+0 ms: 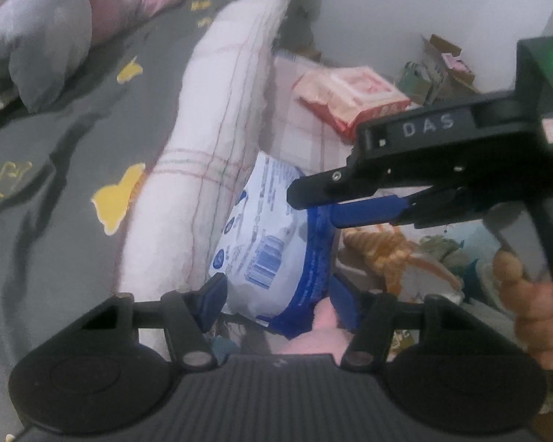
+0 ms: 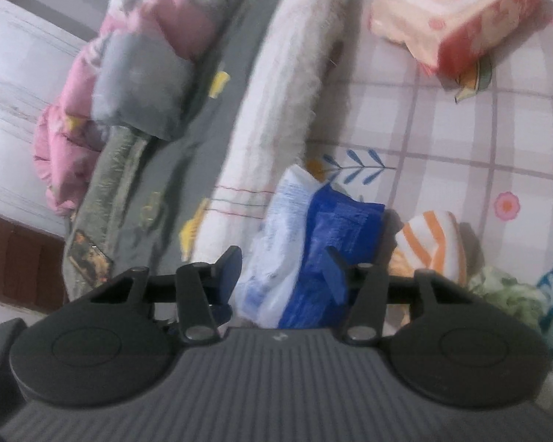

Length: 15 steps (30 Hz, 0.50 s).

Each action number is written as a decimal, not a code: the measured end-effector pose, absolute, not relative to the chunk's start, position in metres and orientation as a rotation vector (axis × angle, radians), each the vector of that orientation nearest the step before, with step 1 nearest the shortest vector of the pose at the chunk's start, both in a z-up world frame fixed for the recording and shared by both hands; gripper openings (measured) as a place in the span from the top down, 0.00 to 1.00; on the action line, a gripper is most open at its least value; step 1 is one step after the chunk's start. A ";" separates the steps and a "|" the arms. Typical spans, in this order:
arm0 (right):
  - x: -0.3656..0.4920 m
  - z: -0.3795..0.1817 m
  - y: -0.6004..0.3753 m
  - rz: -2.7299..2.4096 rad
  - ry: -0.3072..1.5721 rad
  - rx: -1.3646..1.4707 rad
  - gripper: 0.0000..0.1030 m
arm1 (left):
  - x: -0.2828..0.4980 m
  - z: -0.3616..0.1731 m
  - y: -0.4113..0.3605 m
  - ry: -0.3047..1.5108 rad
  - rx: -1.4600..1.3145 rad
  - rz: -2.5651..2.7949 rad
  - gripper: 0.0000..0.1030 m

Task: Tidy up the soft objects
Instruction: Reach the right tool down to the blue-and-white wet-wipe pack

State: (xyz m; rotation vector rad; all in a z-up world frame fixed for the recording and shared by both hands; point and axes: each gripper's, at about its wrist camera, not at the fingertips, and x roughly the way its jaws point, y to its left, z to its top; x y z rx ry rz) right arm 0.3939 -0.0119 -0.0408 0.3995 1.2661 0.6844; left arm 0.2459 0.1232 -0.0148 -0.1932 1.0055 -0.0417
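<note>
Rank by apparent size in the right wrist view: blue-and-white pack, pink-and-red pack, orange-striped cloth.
1. blue-and-white pack, though it sits nearest the camera.
2. pink-and-red pack, farther off, so the true order of the packs is unsure.
3. orange-striped cloth, partly hidden.

blue-white pack [image 2: 306,243]: glossy crinkly plastic | towel roll [image 1: 217,121]: fuzzy cloth; quilt [image 2: 129,55]: soft fabric

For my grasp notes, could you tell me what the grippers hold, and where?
Both sit around the blue-and-white pack, one at each end; whether the jaws press on it cannot be told.
</note>
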 end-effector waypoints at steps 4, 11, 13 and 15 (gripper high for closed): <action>0.402 -0.061 -0.009 0.670 1.299 0.409 0.55 | 0.253 -0.023 0.126 1.035 -0.220 -0.041 0.35; 0.409 -0.069 -0.014 0.666 1.306 0.450 0.56 | 0.260 -0.024 0.131 1.043 -0.336 -0.096 0.34; 0.411 -0.070 -0.017 0.665 1.312 0.480 0.56 | 0.258 -0.019 0.128 1.021 -0.362 -0.132 0.35; 0.412 -0.073 -0.022 0.665 1.322 0.522 0.56 | 0.256 -0.015 0.121 1.009 -0.385 -0.187 0.36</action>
